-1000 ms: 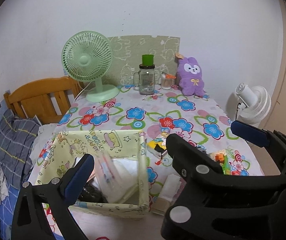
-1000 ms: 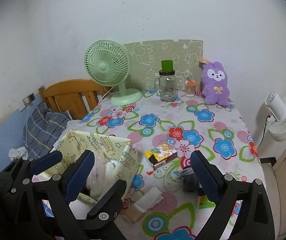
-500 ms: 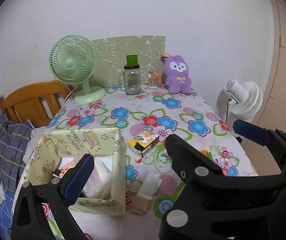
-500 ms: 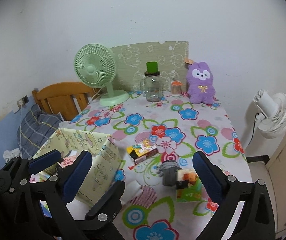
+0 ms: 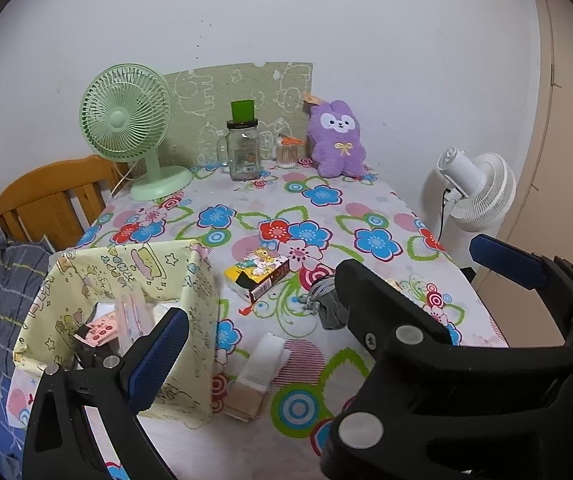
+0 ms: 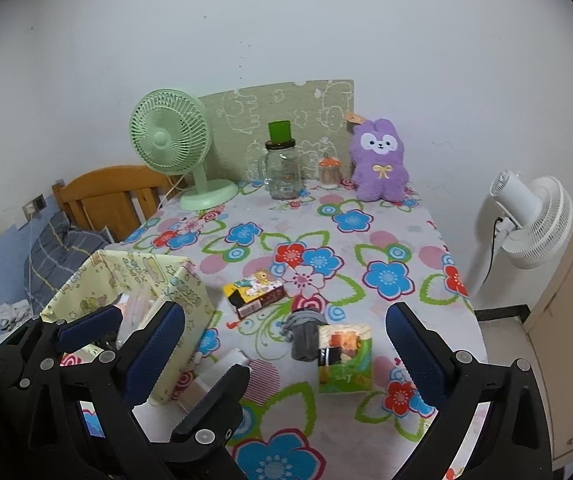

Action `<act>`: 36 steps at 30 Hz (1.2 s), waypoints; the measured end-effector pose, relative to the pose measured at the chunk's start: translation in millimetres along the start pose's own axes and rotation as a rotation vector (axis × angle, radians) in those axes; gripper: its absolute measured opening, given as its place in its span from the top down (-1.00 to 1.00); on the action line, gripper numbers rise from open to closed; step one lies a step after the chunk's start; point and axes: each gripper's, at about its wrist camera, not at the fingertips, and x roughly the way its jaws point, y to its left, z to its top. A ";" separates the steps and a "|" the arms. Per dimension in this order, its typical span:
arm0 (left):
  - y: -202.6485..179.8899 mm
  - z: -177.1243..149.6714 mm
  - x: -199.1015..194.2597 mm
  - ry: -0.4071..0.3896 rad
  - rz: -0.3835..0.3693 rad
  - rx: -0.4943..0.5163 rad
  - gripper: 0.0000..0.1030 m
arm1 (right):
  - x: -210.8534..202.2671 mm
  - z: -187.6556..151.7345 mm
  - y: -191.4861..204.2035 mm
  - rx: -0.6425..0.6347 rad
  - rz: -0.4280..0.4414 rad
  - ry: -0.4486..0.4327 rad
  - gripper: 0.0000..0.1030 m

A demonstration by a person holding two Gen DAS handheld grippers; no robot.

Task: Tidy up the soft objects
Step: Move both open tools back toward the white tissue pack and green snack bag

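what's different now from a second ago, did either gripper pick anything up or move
Both grippers pulled back and up from the yellow fabric bin, so more of the flowered table shows, including the grey sock and the green packet. The left gripper and right gripper took hold of nothing; their jaws stay open and empty. The bin, yellow box, sock and purple plush lie where they were.

- It was a home bedroom: a wooden headboard (image 6: 106,196) stood against the wall beside plaid bedding (image 6: 58,252).
- A flowered tablecloth (image 6: 366,248) covered the table.
- On it stood a green desk fan (image 6: 170,140) and a purple plush rabbit (image 6: 380,160).
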 end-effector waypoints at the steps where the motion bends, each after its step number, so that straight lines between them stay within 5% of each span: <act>1: -1.2 -1.4 0.4 -0.002 -0.002 0.001 -0.99 | 0.1 -1.0 -1.1 0.000 -0.001 -0.001 -0.98; 10: -14.4 -11.6 17.2 0.037 -0.031 0.024 -0.96 | 9.6 -16.6 -16.5 0.012 -0.023 0.031 -0.98; 21: -20.0 -26.2 46.0 0.128 -0.040 0.038 -0.62 | 33.9 -35.5 -28.5 0.035 -0.040 0.086 -0.98; 36: -11.4 -38.8 85.6 0.202 0.041 0.002 -0.60 | 69.1 -51.3 -38.5 0.052 -0.062 0.160 -0.98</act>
